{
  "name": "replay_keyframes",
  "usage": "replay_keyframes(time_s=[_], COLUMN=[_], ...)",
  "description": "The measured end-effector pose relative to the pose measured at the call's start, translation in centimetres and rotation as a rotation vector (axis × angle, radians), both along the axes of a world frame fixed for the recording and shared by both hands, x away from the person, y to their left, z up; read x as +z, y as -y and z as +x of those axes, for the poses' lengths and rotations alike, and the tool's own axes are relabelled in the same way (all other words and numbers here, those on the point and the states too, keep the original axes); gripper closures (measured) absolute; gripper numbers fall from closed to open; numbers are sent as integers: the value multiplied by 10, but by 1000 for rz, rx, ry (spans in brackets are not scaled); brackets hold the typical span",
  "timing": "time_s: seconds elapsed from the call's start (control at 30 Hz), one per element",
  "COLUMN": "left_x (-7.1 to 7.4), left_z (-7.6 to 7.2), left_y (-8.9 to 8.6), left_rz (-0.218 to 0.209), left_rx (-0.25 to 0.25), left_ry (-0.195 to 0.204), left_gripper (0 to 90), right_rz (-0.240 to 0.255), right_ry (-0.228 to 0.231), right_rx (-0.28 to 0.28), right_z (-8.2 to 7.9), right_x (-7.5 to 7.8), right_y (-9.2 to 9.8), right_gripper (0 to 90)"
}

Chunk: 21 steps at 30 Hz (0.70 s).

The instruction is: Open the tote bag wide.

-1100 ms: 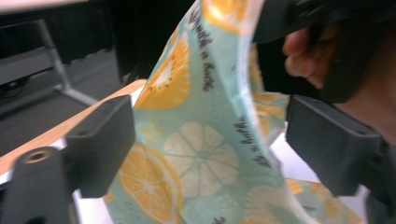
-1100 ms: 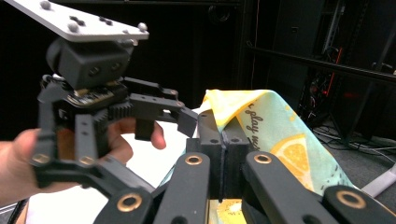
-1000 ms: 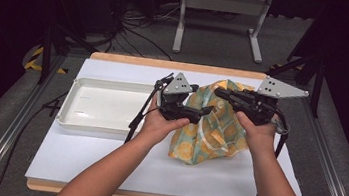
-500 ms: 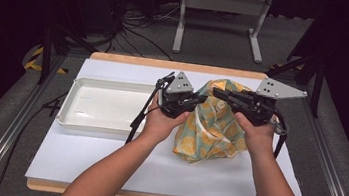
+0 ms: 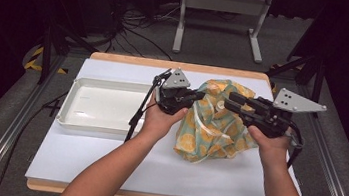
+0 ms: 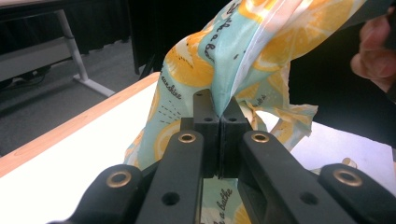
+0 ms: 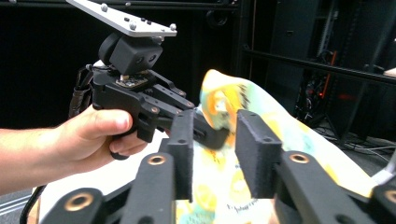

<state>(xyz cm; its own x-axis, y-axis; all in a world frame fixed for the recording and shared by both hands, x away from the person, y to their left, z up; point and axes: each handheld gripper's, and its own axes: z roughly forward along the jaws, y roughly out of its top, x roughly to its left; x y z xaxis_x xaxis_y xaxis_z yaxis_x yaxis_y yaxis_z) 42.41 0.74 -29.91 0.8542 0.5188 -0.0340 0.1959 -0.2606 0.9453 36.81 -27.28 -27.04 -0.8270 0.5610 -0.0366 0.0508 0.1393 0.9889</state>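
since the earlier frame the right gripper (image 7: 214, 154) let go, its jaws just opening; left gripper (image 6: 218, 116) clamped the bag's (image 5: 214, 123) edge, a pinch clear from its own view, right of the tray (image 5: 72, 115) on the table (image 5: 104, 160).

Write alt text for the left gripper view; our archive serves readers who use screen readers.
The left tool is shut on a fold of an orange-print cloth bag, which rises up and to the right. A white table lies beneath, and fingers of the person's other hand show at the right edge.
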Motion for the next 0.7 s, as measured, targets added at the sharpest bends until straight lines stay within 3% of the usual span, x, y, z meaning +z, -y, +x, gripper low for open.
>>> replay_keyframes(time_s=[0.03,0.2,0.43,0.7], left_x=[0,0,1,2], left_z=[0,0,0,-1], left_y=[0,1,1,0], left_rz=[-1,-5,-6,-8], left_rx=[-1,-4,-7,-14], left_ry=[0,-4,-4,-3], left_gripper=[886,885,885,883], right_rz=[2,-32,-67,-126], right_ry=[-8,-36,-60,-104], right_rx=[-19,-77,-135,-176], right_z=[-2,-4,-6,-2], right_x=[-2,-14,-34,-51], right_y=[3,14,19,18], right_gripper=[587,488,431,442])
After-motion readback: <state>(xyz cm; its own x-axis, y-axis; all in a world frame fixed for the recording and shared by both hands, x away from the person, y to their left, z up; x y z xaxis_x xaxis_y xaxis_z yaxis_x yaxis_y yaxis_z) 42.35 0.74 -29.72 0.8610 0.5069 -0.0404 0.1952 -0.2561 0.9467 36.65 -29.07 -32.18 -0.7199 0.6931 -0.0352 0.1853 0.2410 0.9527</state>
